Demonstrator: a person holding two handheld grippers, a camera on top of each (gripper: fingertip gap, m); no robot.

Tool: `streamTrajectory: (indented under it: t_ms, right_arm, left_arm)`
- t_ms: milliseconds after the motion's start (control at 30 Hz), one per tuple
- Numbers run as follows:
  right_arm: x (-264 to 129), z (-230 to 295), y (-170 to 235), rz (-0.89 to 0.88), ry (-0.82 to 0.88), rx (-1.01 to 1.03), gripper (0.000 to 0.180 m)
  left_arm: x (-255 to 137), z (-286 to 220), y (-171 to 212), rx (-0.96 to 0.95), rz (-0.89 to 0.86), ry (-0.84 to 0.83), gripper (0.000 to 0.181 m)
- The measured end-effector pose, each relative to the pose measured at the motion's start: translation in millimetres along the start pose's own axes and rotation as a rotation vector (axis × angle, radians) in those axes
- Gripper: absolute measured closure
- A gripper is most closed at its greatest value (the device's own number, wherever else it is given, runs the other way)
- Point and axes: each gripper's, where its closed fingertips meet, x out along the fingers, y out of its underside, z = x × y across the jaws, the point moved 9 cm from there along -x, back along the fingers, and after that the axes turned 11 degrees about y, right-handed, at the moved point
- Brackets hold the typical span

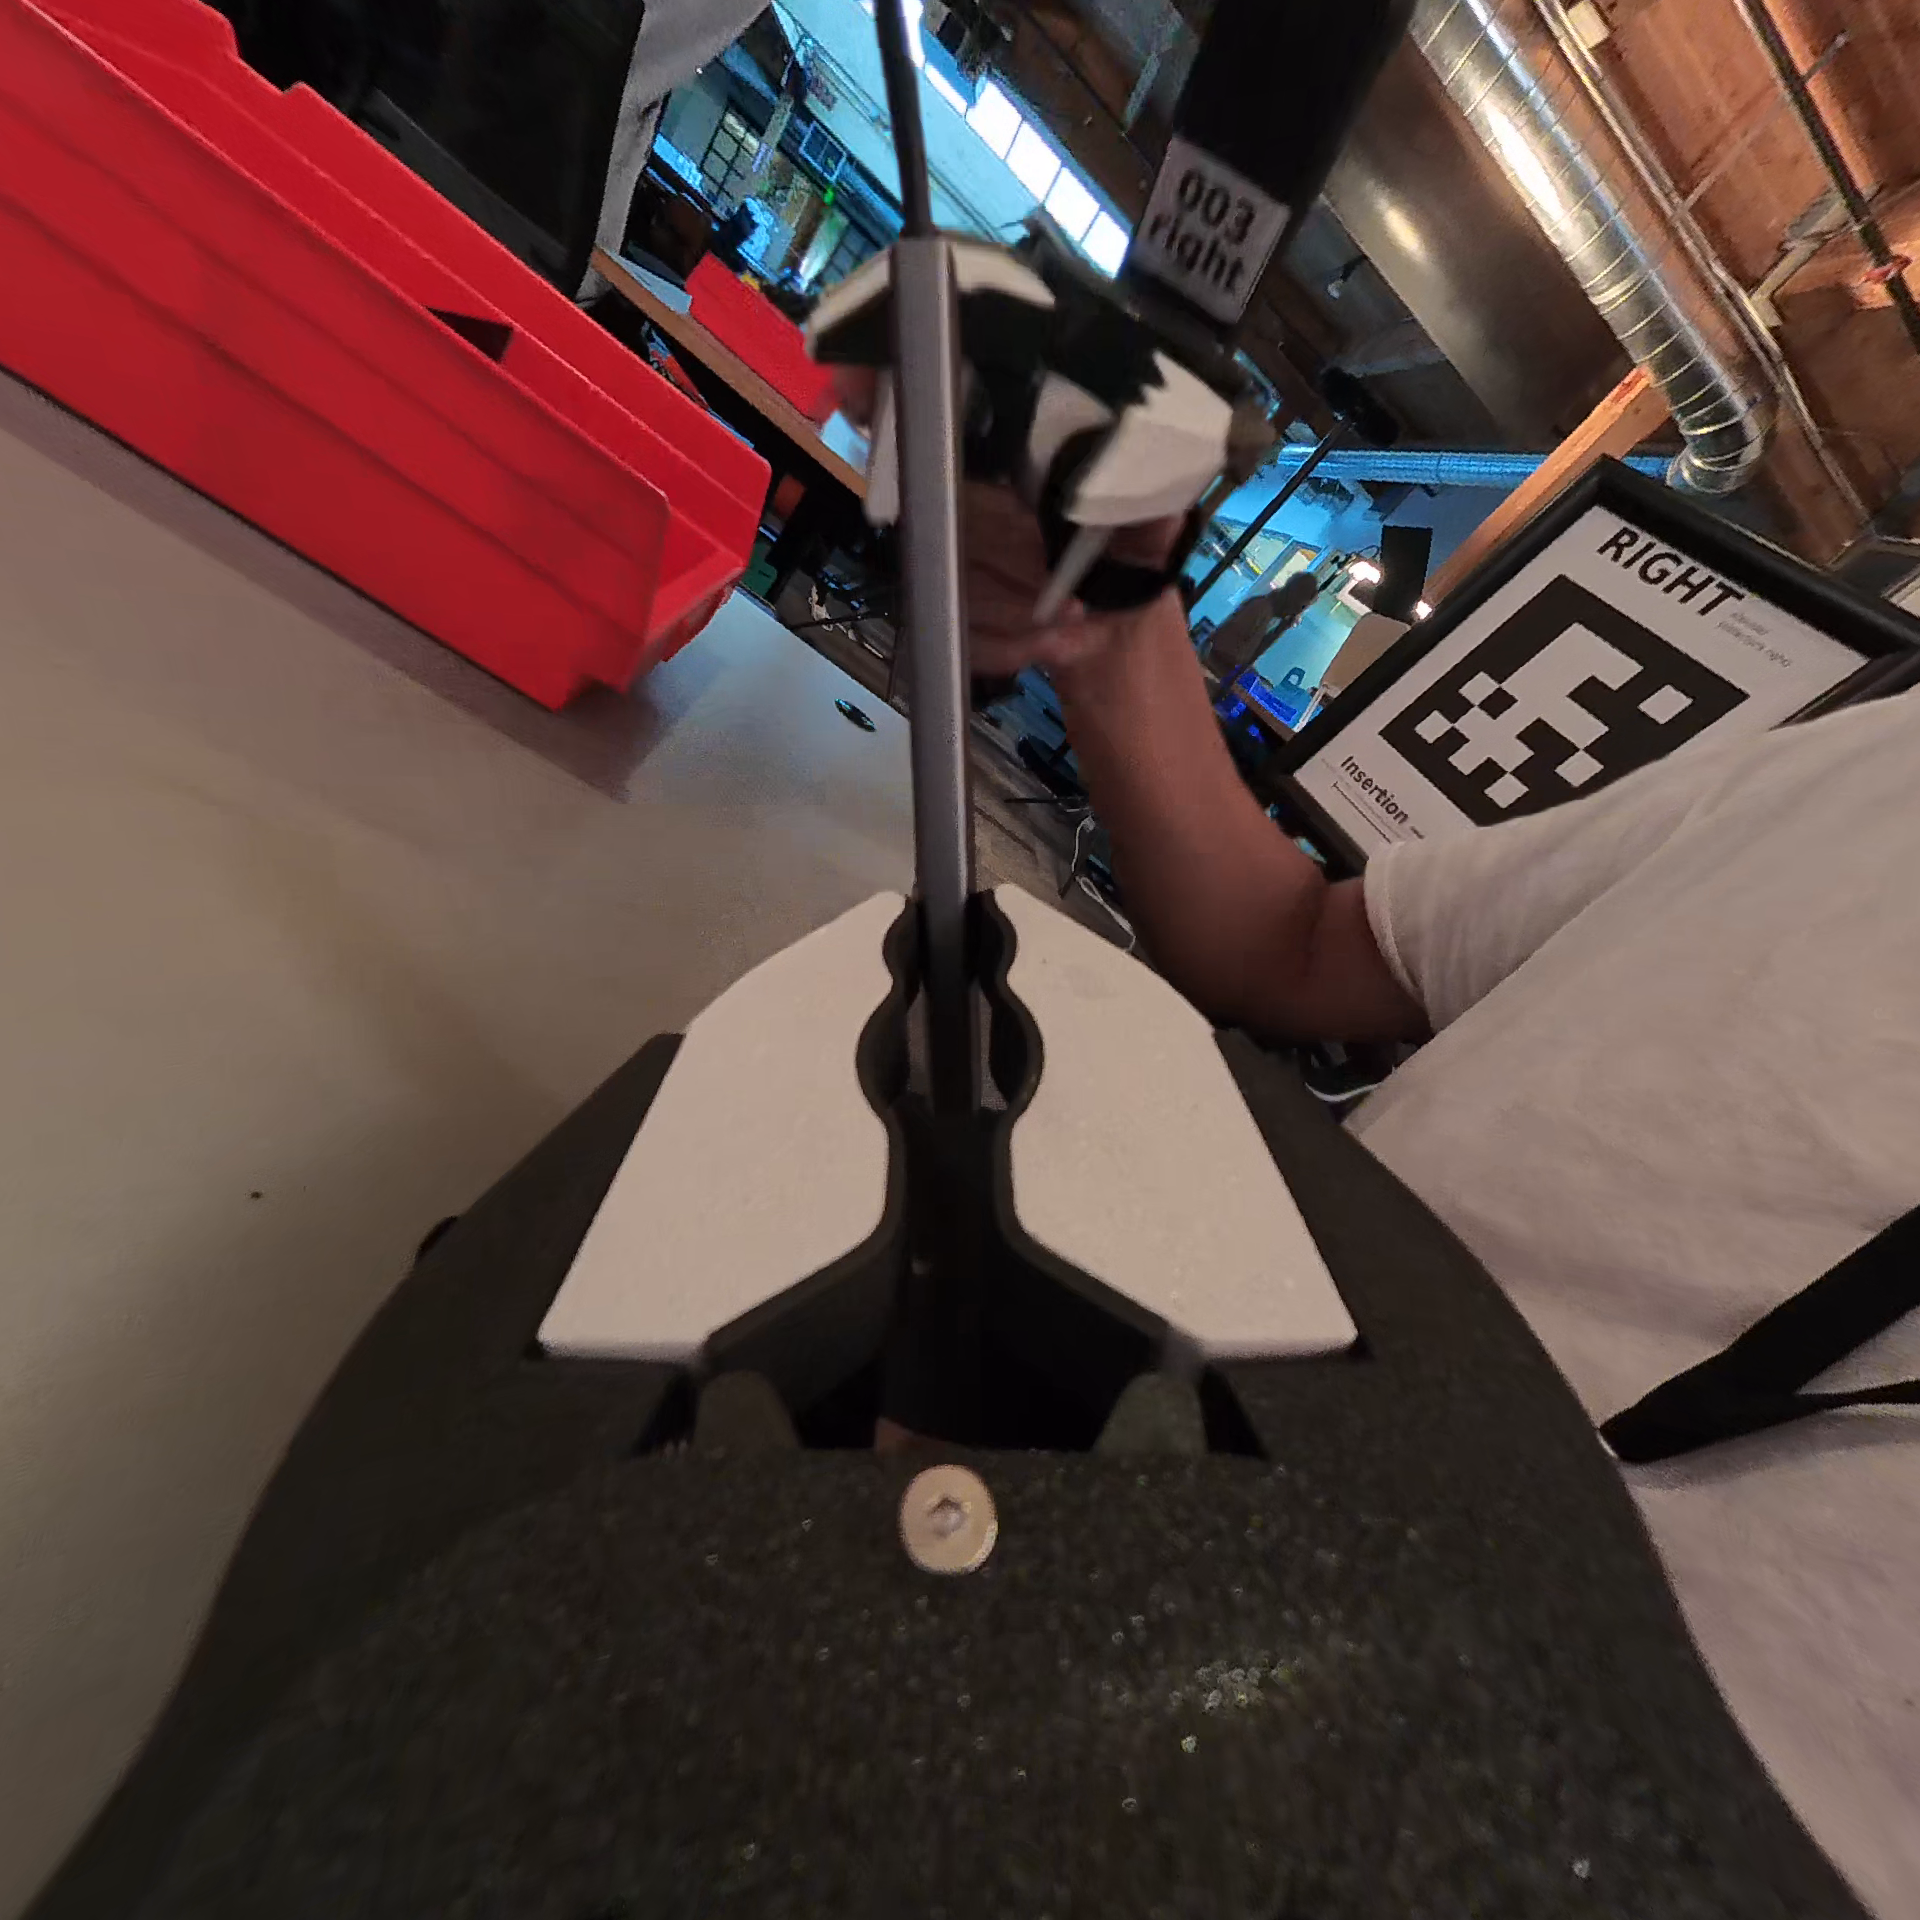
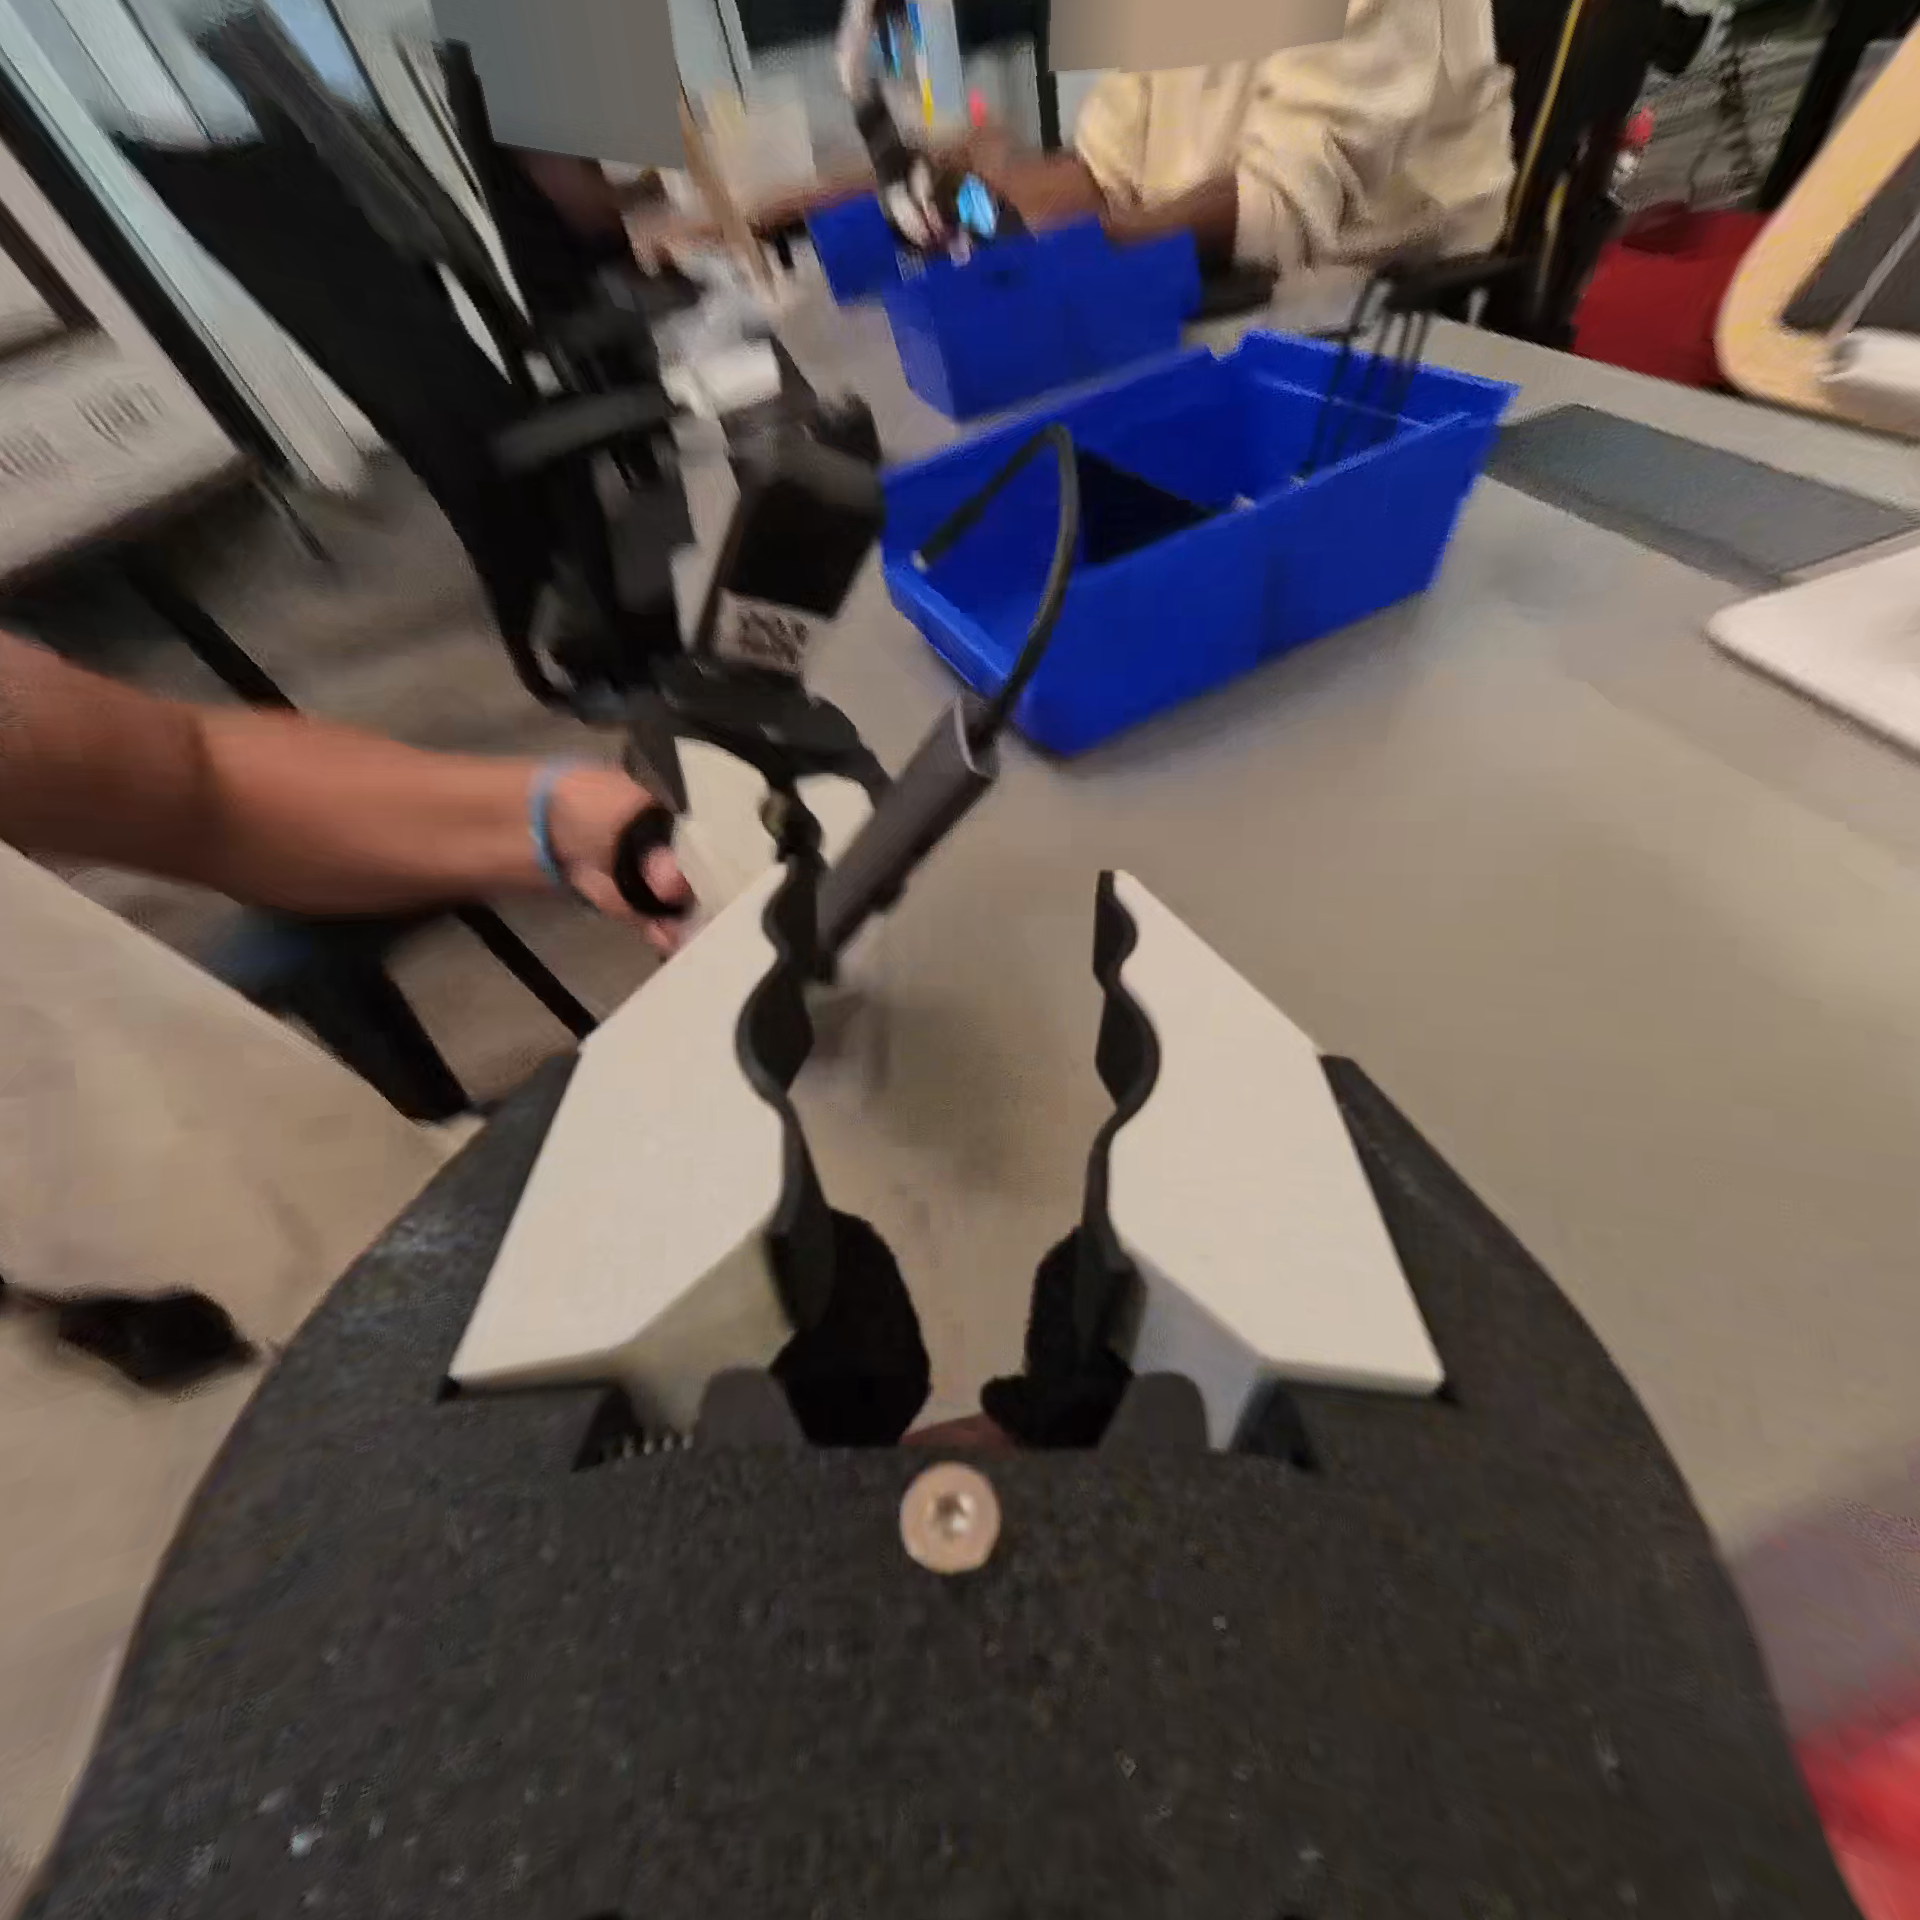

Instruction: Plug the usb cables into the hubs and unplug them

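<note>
My left gripper [image 1: 940, 914] is shut on a slim grey USB hub [image 1: 930, 623], which sticks out straight ahead of the fingertips and is held above the table. The hub's black cable [image 1: 896, 104] runs on from its far end. My right gripper [image 2: 940, 894] is open and empty above the table. In the right wrist view the left gripper [image 2: 800, 821] holds the hub [image 2: 914, 821] tilted, its cable [image 2: 1049, 540] looping up in front of the near blue bin. In the left wrist view the right gripper [image 1: 997, 384] shows behind the hub, held by a hand.
Stacked red bins [image 1: 364, 395] stand on the grey table [image 1: 312, 987] to the left. A blue bin [image 2: 1247, 540] with dark cables sits ahead, with another blue bin [image 2: 1039, 301] behind it. A framed marker sign [image 1: 1558, 707] stands at the right. People work at the far side. The tips of one gripper are about 8 cm away from the tips of the other.
</note>
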Motion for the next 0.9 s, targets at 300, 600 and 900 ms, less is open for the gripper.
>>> streamTrajectory:
  t_ms: [300, 600, 900]
  right_arm:
    - [25, 14, 9, -0.155, -0.192, 0.204, 0.172]
    - [-97, -82, -63, 0.115, 0.76, -0.455, 0.172]
    - [-74, -241, -10, 0.865, 0.918, -0.779, 0.171]
  left_arm:
    - [5, -7, -1, 0.046, -0.037, -0.016, 0.167]
    - [-6, -1, -7, 0.019, -0.097, -0.056, 0.142]
    - [8, 2, 1, -0.02, -0.014, -0.035, 0.146]
